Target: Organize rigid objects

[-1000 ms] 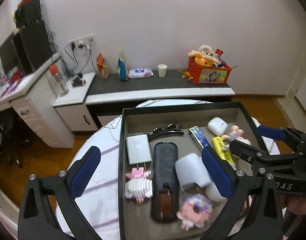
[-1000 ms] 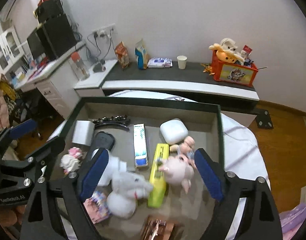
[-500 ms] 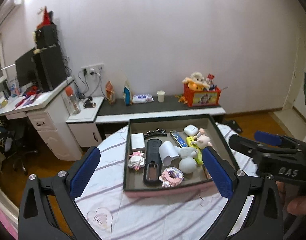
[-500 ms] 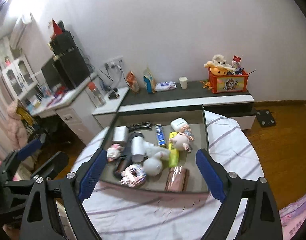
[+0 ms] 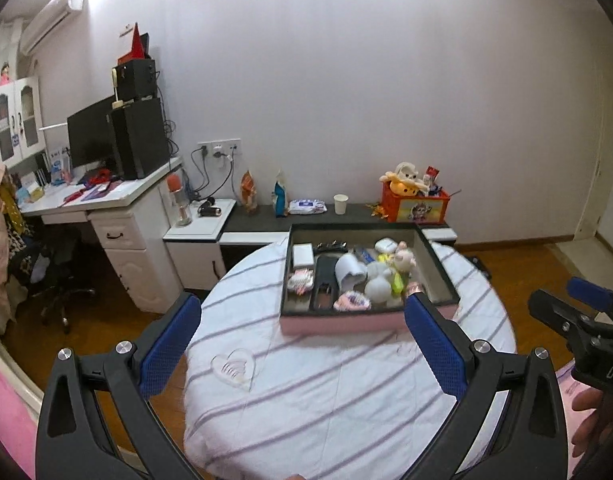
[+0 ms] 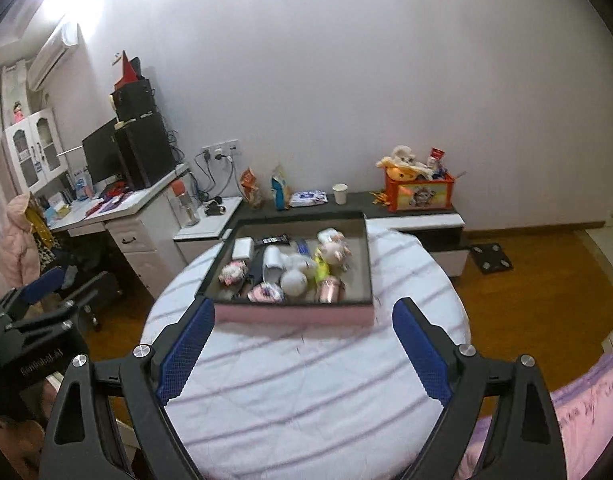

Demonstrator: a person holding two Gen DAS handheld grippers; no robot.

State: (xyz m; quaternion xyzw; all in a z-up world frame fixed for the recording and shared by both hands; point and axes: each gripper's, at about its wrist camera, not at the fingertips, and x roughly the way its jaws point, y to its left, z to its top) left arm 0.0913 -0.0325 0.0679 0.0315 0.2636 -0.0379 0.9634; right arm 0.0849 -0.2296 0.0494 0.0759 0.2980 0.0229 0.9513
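Left wrist view: the tray [image 5: 338, 326], a shallow rectangular box with a pink outer wall and dark rim, sits on the far half of the round surface [image 5: 326, 392], which is covered in a white quilted cloth with lilac stripes. Inside it lie a black remote [image 5: 325, 282], a white charger block [image 5: 302, 255], a white cylinder [image 5: 349, 271], a white ball [image 5: 379, 290], a yellow tube [image 5: 395, 283], a pig figure [image 5: 404, 258] and a white earbud case [image 5: 386, 245]. Motion blur softens the smaller items; several cannot be identified. The near right corner of the tray is hidden behind one blue padded finger.

The left gripper [image 5: 302, 346] is held above the near edge of the surface, pointing at the tray, fingers spread wide and empty. The right gripper [image 6: 306, 348] matches that pose in the right wrist view, fingers wide and empty, framing the tray [image 6: 294, 316]. A rose-gold can [image 6: 329, 289] shows there, lying near the front wall.

Beyond stand a low dark cabinet [image 5: 338, 220] and an orange toy box [image 5: 415, 207].
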